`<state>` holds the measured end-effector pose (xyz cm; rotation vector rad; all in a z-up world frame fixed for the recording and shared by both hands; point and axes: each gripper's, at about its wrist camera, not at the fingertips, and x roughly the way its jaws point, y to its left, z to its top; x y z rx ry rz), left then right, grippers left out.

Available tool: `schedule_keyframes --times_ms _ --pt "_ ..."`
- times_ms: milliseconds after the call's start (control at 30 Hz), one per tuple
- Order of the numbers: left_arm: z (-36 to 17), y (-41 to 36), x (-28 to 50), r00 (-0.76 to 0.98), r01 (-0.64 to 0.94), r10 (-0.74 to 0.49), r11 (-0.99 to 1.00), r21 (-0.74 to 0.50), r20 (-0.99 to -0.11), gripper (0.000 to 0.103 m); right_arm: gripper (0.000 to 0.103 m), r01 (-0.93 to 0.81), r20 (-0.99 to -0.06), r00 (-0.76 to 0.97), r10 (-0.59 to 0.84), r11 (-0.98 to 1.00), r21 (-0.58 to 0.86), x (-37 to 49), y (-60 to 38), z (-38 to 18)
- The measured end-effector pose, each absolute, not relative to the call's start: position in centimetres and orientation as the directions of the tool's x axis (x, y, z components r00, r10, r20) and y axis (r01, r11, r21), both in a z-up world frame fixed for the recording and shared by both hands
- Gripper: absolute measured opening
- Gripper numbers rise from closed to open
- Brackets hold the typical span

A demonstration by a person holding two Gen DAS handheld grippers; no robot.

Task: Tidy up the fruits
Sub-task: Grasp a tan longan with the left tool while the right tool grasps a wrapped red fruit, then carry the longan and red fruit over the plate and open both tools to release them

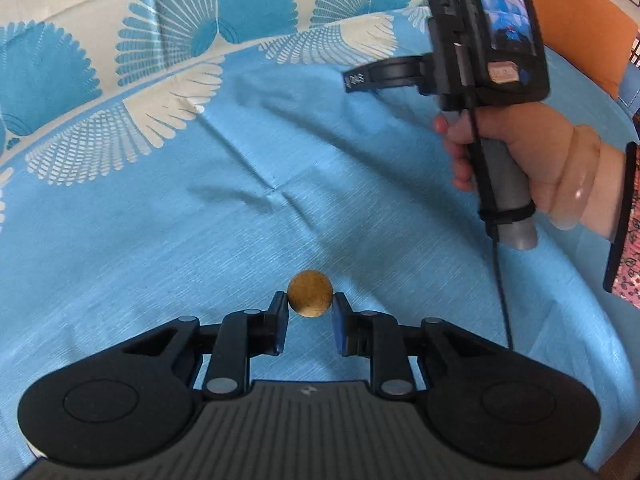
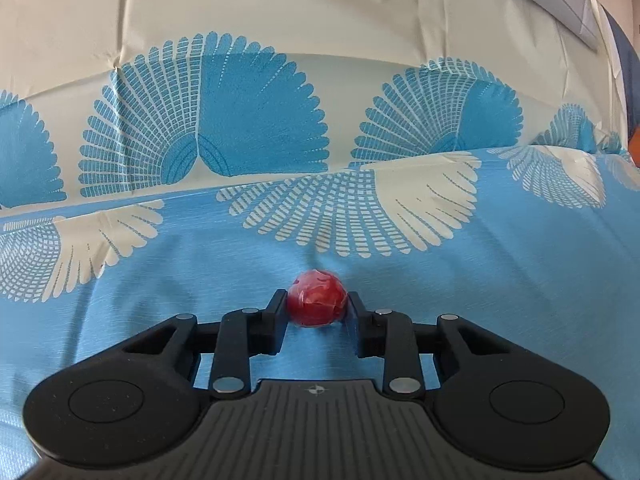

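In the left wrist view, my left gripper point(image 1: 310, 300) is shut on a round brown fruit point(image 1: 310, 294), held between its fingertips above the blue cloth point(image 1: 200, 240). In the right wrist view, my right gripper point(image 2: 318, 302) is shut on a round red fruit point(image 2: 318, 298) wrapped in clear film, just above the cloth point(image 2: 480, 300). The right gripper's body and the hand that holds it point(image 1: 492, 80) show at the upper right of the left wrist view; its fingertips there are hidden.
The blue cloth has white and blue fan patterns point(image 2: 224, 120) toward the far side, where it rises as a cream backdrop. An orange panel point(image 1: 576, 12) stands at the far right. A black cable point(image 1: 502, 280) hangs from the right gripper's handle.
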<state>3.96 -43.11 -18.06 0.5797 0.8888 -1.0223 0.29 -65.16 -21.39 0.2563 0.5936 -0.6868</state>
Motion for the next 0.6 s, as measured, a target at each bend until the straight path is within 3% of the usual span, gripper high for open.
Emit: schedule_keyframes --times_ms 233,600 --pt "-11.7 -38.3 2.2 0.309 0.88 -0.546 0.474 0.016 -0.779 0.025 0.032 0.659 -0.547 0.647 -0.531 0.751 0.05 -5.8 -61.3 -16.2" --pt "1.1 -22.2 -3.2 0.446 0.791 -0.539 0.611 0.032 -0.715 0.025 0.032 0.554 -0.446 0.772 -0.452 0.823 0.125 -16.5 -45.5 -2.7"
